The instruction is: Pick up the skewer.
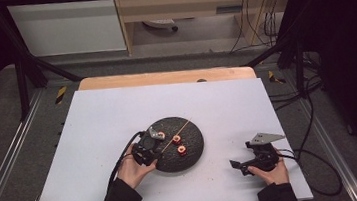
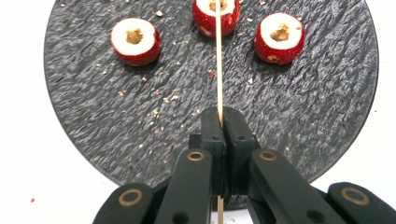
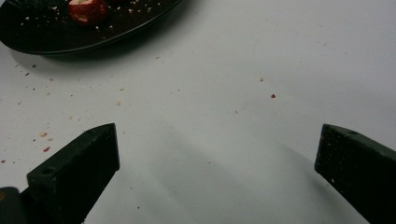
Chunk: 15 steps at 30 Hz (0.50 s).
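High view: a dark round plate (image 1: 194, 151) sits near the middle of the white table (image 1: 118, 117), slightly toward the near side. The left gripper (image 1: 147, 149) rests at the plate's left rim, a thin wooden skewer (image 1: 177, 131) running from it up and to the right across the plate; red fruit pieces (image 1: 179, 145) lie beside the stick. The right gripper (image 1: 253, 162) is held well apart, near the table's right near corner, probably parked until a piece needs steadying. Left gripper view: jaws together, clamped on the skewer (image 2: 219, 70) near its butt end, so the long free length points forward like a lance. Three cored red fruit pieces sit across the far part of the plate (image 2: 116, 130); the stick passes over the middle fruit piece (image 2: 205, 16), whether through it or just above cannot be told. Crumbs scattered on the slate surface. Judgement: aim is threading pieces on the stick. Right gripper view: jaws wide apart, holding nothing, above bare table (image 3: 224, 93); plate edge (image 3: 93, 39) at far left with one fruit piece (image 3: 88, 10).
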Tool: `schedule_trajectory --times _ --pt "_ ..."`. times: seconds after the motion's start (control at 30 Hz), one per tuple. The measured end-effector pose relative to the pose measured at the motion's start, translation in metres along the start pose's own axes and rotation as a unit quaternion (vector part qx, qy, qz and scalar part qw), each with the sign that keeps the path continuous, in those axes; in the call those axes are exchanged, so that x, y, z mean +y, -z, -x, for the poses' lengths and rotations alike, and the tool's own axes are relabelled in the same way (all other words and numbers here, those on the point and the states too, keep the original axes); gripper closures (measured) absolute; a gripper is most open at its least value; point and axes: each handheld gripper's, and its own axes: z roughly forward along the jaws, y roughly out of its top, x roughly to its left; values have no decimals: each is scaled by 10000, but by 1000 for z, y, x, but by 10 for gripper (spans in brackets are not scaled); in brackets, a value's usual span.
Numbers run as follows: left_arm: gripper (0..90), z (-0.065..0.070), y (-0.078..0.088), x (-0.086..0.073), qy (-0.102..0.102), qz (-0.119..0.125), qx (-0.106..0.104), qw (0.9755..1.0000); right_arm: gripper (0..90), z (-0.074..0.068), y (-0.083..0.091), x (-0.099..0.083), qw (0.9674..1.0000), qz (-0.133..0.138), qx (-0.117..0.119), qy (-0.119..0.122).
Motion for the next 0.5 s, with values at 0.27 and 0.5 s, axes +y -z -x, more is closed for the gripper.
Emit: schedule_trajectory --times 0.27,0.5 --pt "881 -6 10 -12 82 321 -50 9994 8 0 0 0 10000 -31 -7 -7" --pt "881 -10 21 -25 162 623 -63 9979 7 0 -1 0 10000 -29 -18 -8"
